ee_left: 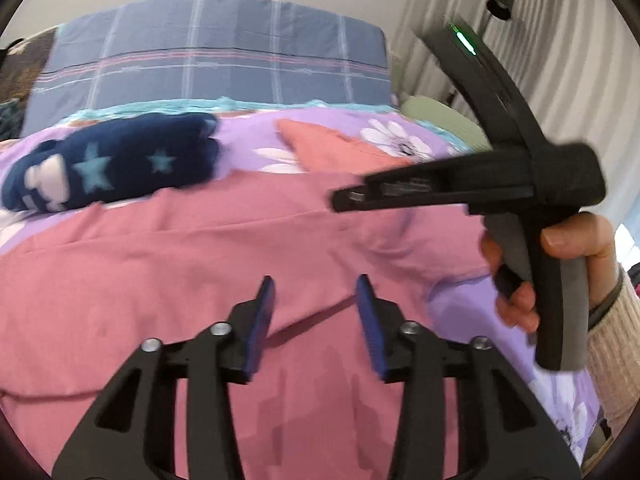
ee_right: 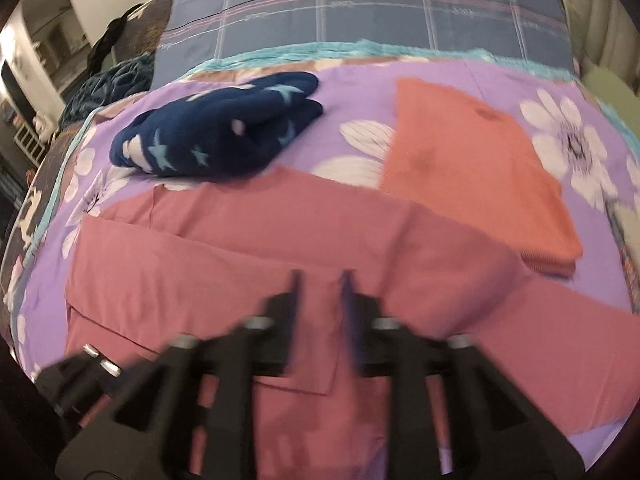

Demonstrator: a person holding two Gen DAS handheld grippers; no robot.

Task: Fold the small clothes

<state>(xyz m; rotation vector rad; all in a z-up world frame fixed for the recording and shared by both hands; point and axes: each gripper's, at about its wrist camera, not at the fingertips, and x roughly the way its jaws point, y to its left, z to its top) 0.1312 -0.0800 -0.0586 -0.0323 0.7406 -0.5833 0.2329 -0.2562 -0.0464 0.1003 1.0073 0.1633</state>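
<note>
A pink garment (ee_left: 248, 252) lies spread flat on the purple flowered bedspread (ee_left: 248, 136); it also shows in the right wrist view (ee_right: 256, 248), with one part reaching to the right. My left gripper (ee_left: 316, 300) is open and empty, just above the pink cloth. My right gripper (ee_right: 320, 292) is open a little and empty over the pink garment's middle; it is blurred. In the left wrist view the right gripper (ee_left: 340, 200) shows from the side, held by a hand (ee_left: 576, 248) above the cloth's right part.
A navy star-patterned garment (ee_left: 116, 160) lies bunched at the far left (ee_right: 224, 136). A folded orange garment (ee_right: 472, 168) lies at the far right (ee_left: 332, 148). A blue plaid pillow (ee_left: 216, 52) is behind. Curtains (ee_left: 560, 60) hang at the right.
</note>
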